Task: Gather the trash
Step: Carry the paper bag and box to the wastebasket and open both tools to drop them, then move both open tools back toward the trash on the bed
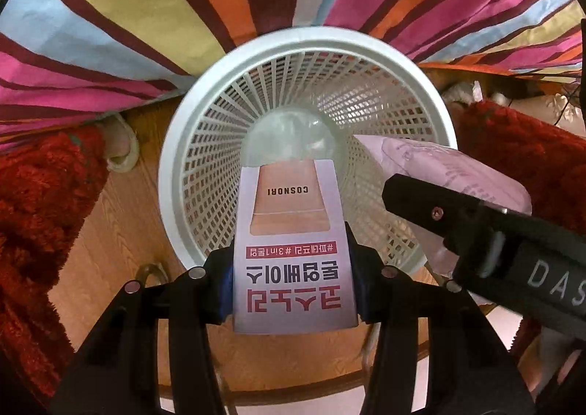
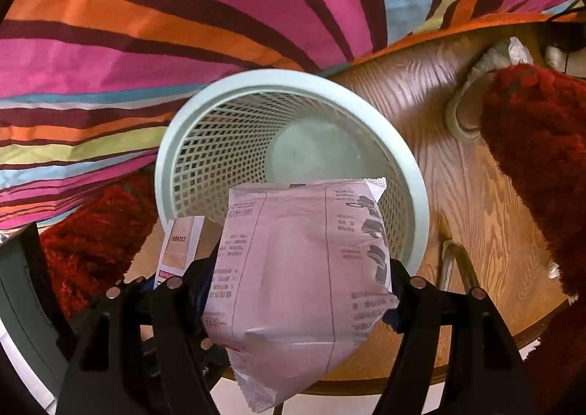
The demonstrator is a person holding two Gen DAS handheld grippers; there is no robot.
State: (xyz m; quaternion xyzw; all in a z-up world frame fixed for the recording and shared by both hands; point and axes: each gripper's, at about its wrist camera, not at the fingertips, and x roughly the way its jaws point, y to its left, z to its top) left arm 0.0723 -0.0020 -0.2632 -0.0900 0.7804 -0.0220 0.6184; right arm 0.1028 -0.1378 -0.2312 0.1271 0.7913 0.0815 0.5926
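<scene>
A white mesh waste basket (image 1: 205, 111) stands on the wooden floor, its bottom bare; it also shows in the right wrist view (image 2: 190, 115). My left gripper (image 1: 293, 279) is shut on a white Cosnori carton (image 1: 293, 232) with red Korean print, held over the basket's near rim. My right gripper (image 2: 300, 290) is shut on a pale pink printed pouch (image 2: 304, 268), also over the near rim. In the left wrist view the right gripper (image 1: 457, 228) and its pouch (image 1: 439, 166) come in from the right. The carton (image 2: 179, 243) shows at the left in the right wrist view.
A striped cloth (image 1: 146, 12) in pink, orange, maroon and blue hangs behind the basket. Red shaggy rugs (image 1: 40, 195) lie left and right (image 2: 538, 159) of it. The floor is brown wood (image 2: 457, 195). A light slipper (image 2: 472, 104) lies at the right.
</scene>
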